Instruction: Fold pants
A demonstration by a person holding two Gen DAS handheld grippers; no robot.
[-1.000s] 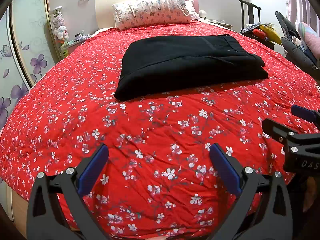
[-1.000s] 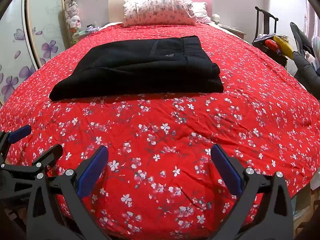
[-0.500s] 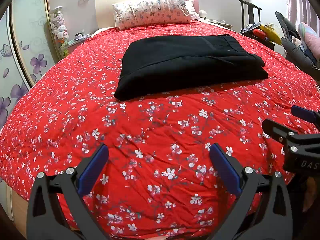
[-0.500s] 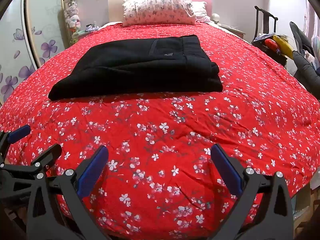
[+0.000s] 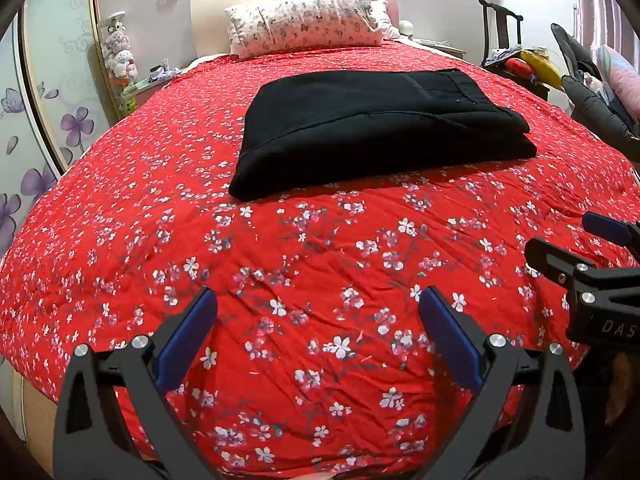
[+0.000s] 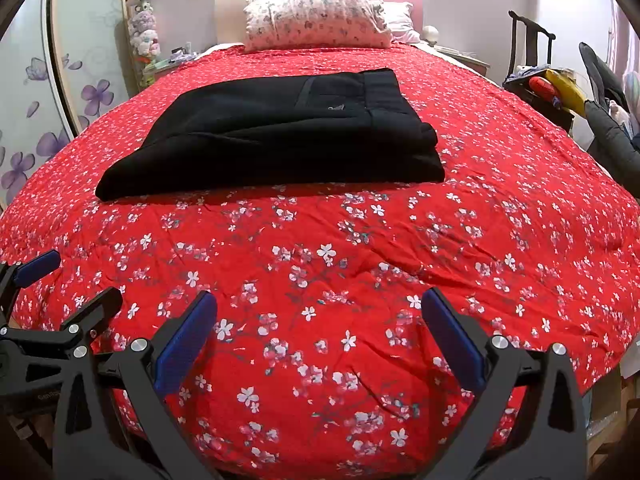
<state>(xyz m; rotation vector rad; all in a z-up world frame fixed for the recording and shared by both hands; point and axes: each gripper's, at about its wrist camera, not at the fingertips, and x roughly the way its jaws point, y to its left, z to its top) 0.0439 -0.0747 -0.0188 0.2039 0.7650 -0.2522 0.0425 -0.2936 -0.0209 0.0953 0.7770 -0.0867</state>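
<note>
- Black pants lie folded into a layered rectangle on the middle of the bed, well beyond both grippers, with the waistband end toward the right.
- The left gripper hovers over the near edge of the red floral quilt, jaws spread wide and holding nothing.
- The right gripper sits just beside it, jaws equally apart and empty.
- The fold looks essentially complete; the main risk now is disturbing it.
- If 1 more fold is attempted, pinching only the top layer would drag it off the layers below and splay the stack.
- The left end tapers thinner than the right, so a lift from 1 side would probably let that end sag open.
- The quilt is soft and wrinkled; jaws pressed down beside the pants could catch quilt fabric along with the cloth and skew everything.
- A patterned pillow sits well behind and poses no obstruction.
</note>
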